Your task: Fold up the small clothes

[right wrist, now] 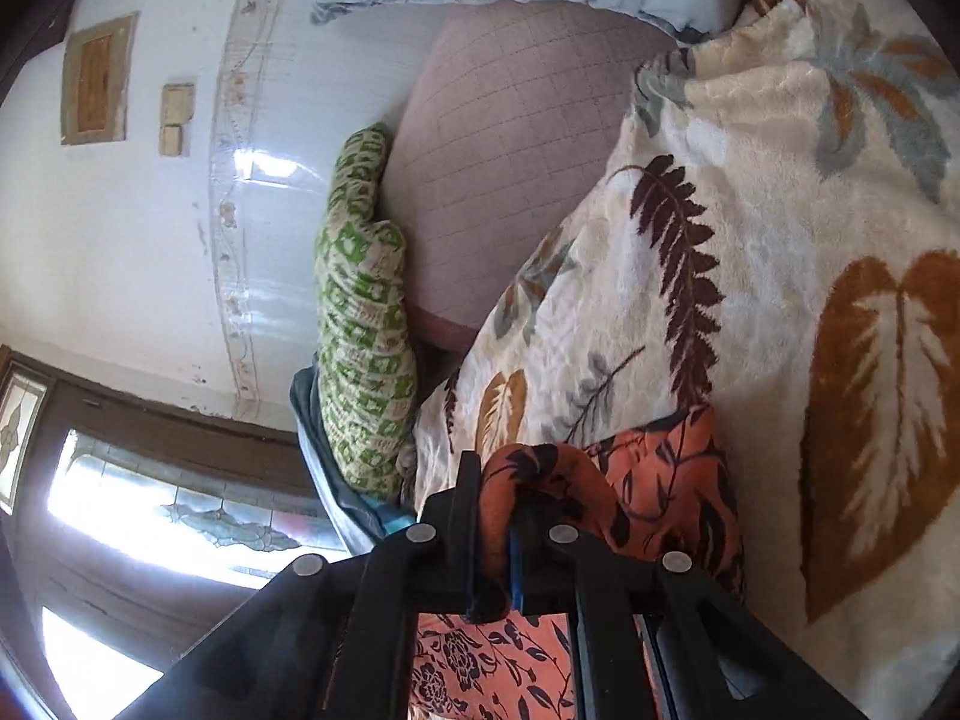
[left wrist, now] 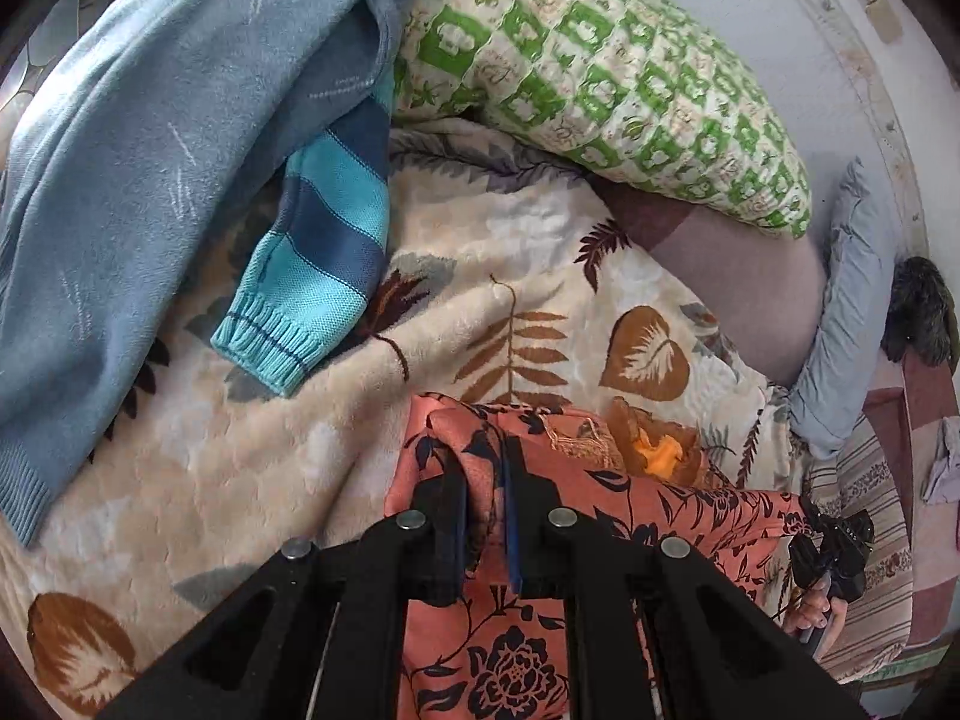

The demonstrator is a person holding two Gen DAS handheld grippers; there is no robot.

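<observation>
Pinching a bunched fold of the orange floral garment [left wrist: 600, 498] between its two black fingers, the left gripper [left wrist: 485, 468] sits at the bottom centre of its view, the cloth squeezed tight in the narrow gap and spilling down and to the right below it. The right gripper [right wrist: 501, 510] does the same at the bottom centre of its own view, pressed together on a rolled edge of the same orange floral garment [right wrist: 660, 480], which curls up over the fingertips and hangs beneath them. The garment rests on a cream plush blanket with brown leaf print [left wrist: 300, 450] that fills the middle of the left view and the right half of the right view [right wrist: 780, 240]. In the upper left of the left view lies a pale blue sweater [left wrist: 120, 180] with a turquoise-and-navy striped sleeve [left wrist: 318, 258], its ribbed cuff touching the blanket. A green-and-cream patterned pillow [left wrist: 600, 72] crosses the top of that view and stands at centre left in the right view [right wrist: 366, 312], beside a mauve quilted cushion [right wrist: 516, 150]. The other gripper shows small at the lower right edge of the left view [left wrist: 834, 552], at the garment's far corner.
</observation>
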